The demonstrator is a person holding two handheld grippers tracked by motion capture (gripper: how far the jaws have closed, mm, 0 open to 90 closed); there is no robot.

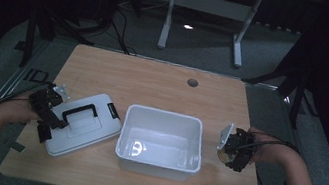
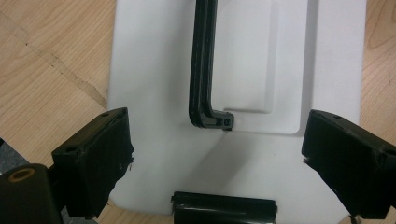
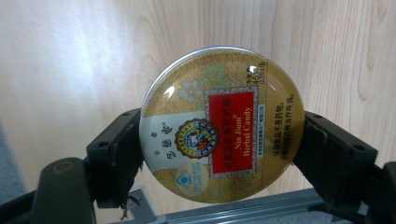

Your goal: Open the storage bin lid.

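Here, as seen from beside the desk:

Desk: a light wooden desk [image 1: 154,83] with a small round hole near its far edge; grey floor and a white frame stand beyond it.

White box: an open white box [image 1: 164,118] sits at the middle of the desk, lid off, its inside bare and glossy.

Lid: the white lid [image 2: 289,70] lies flat on the desk just left of the box, turned at a slant, near the box's left wall; whether they touch I cannot tell. A black handle [image 2: 201,65] lies folded down along the lid's recessed middle, and a black latch [image 2: 224,210] shows at the lid's near edge.

Left tool: the left tool [image 1: 46,118] is over the lid's left end. In the left gripper view its jaws stand wide apart, one at the lid's corner by the bare wood, the other over the lid's opposite edge, with nothing between them but the lid's flat top. It grips nothing.

Right tool: the right tool [image 3: 219,154] is at the right of the box, over the desk near its right edge, apart from the box wall.

Candy tin: a round gold and red candy tin [image 3: 222,123], printed "Nin Jiom Herbal Candy", is clamped between the right tool's jaws, each pressing a side of its rim, the printed face toward the camera, with wood behind it.
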